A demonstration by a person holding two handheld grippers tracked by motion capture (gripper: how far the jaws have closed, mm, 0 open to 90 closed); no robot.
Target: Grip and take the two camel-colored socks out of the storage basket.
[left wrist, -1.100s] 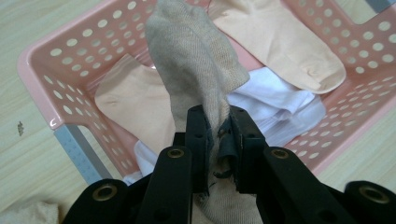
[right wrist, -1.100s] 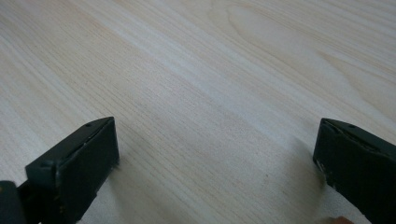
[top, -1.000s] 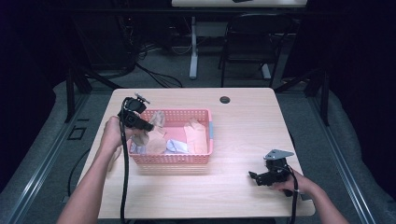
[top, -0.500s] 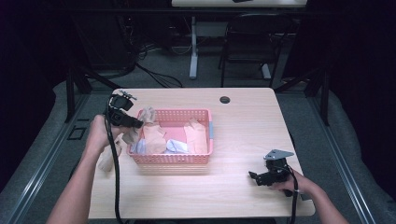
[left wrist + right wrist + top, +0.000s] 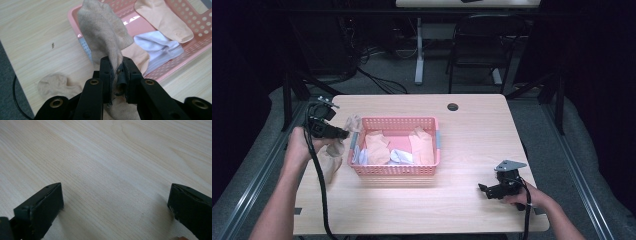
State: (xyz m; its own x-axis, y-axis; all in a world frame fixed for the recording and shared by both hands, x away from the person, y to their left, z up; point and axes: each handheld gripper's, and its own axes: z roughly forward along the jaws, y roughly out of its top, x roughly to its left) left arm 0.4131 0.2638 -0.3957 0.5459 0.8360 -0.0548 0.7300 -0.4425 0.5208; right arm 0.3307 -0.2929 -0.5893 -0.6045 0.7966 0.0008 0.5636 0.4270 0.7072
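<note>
The beige sock (image 5: pixel 105 37) hangs pinched between the jaws of the left gripper (image 5: pixel 117 75), held at about 9 o'clock of the basket (image 5: pixel 394 170), just outside its left wall and above the tabletop (image 5: pixel 472 125). The jaws are pressed together on a fold near the middle of the fabric, so one end flops up over the basket corner and the rest droops below. It looks light, soft and limp: it should not slip easily out of a firm pinch, but it will sag, swing and snag on the basket's mesh if dragged across the rim. A hold nearer the cuff would probably let it hang straighter.

A second beige sock (image 5: pixel 57 83) lies flat on the tabletop beneath the left gripper, at about 8 o'clock of the basket. Inside the basket lie peach socks (image 5: pixel 377 147) and a white one (image 5: pixel 401 157).

The right gripper (image 5: pixel 484 190) rests on the tabletop at about 4 o'clock of the basket, well apart from it, its jaws spread wide with only bare wood between them.
</note>
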